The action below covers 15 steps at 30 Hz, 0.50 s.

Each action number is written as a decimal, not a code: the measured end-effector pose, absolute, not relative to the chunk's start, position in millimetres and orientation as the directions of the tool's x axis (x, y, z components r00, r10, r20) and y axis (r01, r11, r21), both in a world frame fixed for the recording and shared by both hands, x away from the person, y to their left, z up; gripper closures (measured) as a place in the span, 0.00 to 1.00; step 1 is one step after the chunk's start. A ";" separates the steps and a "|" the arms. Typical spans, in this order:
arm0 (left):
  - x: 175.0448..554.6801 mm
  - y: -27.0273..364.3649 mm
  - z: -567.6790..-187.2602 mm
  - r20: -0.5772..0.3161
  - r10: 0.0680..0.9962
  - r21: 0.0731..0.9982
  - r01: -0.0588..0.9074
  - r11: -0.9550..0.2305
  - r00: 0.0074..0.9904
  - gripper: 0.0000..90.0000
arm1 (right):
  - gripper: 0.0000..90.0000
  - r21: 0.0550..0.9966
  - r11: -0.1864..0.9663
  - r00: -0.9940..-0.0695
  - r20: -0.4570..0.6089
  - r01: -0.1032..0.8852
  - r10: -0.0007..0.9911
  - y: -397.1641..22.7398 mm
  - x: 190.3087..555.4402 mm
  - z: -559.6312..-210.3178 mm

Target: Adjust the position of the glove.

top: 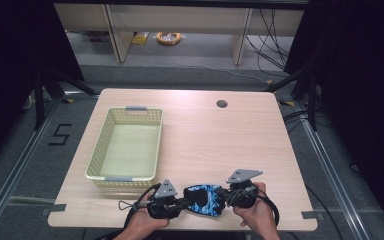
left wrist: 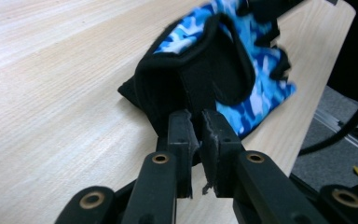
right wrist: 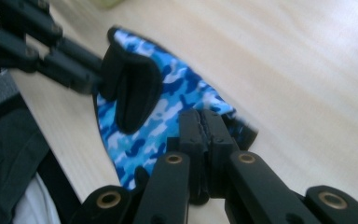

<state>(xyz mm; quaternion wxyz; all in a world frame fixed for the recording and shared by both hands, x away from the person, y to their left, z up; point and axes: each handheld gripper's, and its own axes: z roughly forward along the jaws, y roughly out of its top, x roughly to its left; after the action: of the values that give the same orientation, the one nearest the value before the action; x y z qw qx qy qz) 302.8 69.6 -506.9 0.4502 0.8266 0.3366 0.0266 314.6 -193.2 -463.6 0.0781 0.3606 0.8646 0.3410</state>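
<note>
Near front edge of the wooden table [top: 205, 130], centre-right, lies a blue camouflage glove [top: 204, 199] with black trim, stretched between two hand-held grippers. The left gripper [top: 181, 202] comes in from the glove's left side, held in the person's left hand [top: 142, 221]; the right gripper [top: 225, 196] comes in from the glove's right side, held in the right hand [top: 254, 212]. Both point inward toward each other, glove directly between them. In the left gripper view, the left gripper [left wrist: 200, 135] has its jaws pressed nearly together on the black cuff edge of the glove [left wrist: 223, 65], a thin slit left between the pads; the fabric rises just beyond the tips, with the rest of the glove running away toward the table's edge. In the right gripper view, the right gripper [right wrist: 200, 126] has its jaws clamped tight on the blue patterned fabric of the glove [right wrist: 168, 93]; the black strap [right wrist: 133, 91] sits farther off, where the other gripper's jaws [right wrist: 81, 77] meet it. The glove rests low on the tabletop; whether it is lifted clear cannot be told. A pale green plastic basket [top: 98, 150] with grey handles stands well apart on the left half of the table. A round cable hole [top: 222, 104] sits near the far edge.
</note>
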 end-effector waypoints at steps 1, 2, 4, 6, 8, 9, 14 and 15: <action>302.6 68.6 -507.7 -0.272 0.581 0.761 0.541 -0.358 0.767 0.90 | 0.98 0.657 0.505 -0.731 0.105 0.559 0.674 -193.4 314.4 -469.2; 302.9 69.4 -506.9 -0.280 0.573 0.752 0.547 -0.369 0.770 0.89 | 0.98 0.634 0.503 -0.721 0.128 0.588 0.681 -194.2 313.8 -472.3; 303.4 69.0 -507.7 -0.260 0.572 0.757 0.532 -0.379 0.778 0.84 | 0.98 0.619 0.527 -0.729 0.112 0.583 0.675 -197.1 318.1 -481.5; 302.2 67.5 -508.2 -0.280 0.571 0.757 0.543 -0.363 0.772 0.80 | 0.97 0.634 0.501 -0.717 0.126 0.590 0.685 -197.6 321.5 -488.3; 302.2 67.6 -507.8 -0.279 0.573 0.759 0.542 -0.360 0.771 0.77 | 0.95 0.634 0.493 -0.715 0.137 0.595 0.686 -197.7 322.5 -489.0; 303.8 69.2 -507.4 -0.263 0.574 0.757 0.535 -0.376 0.775 0.73 | 0.91 0.633 0.505 -0.724 0.132 0.587 0.677 -199.0 322.9 -486.9; 304.6 74.2 -506.4 -0.296 0.605 0.749 0.573 -0.333 0.739 0.57 | 0.67 0.667 0.425 -0.654 0.127 0.613 0.745 -204.3 321.5 -481.2; 304.9 75.6 -506.4 -0.305 0.611 0.744 0.583 -0.326 0.730 0.56 | 0.63 0.660 0.419 -0.643 0.129 0.624 0.755 -206.4 321.5 -480.6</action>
<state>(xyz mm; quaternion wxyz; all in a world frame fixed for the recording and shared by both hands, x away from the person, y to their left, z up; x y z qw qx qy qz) 304.9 75.6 -506.4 0.4497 0.8142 0.3669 0.0156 321.5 -206.4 -480.6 0.0941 0.4116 0.8370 0.3479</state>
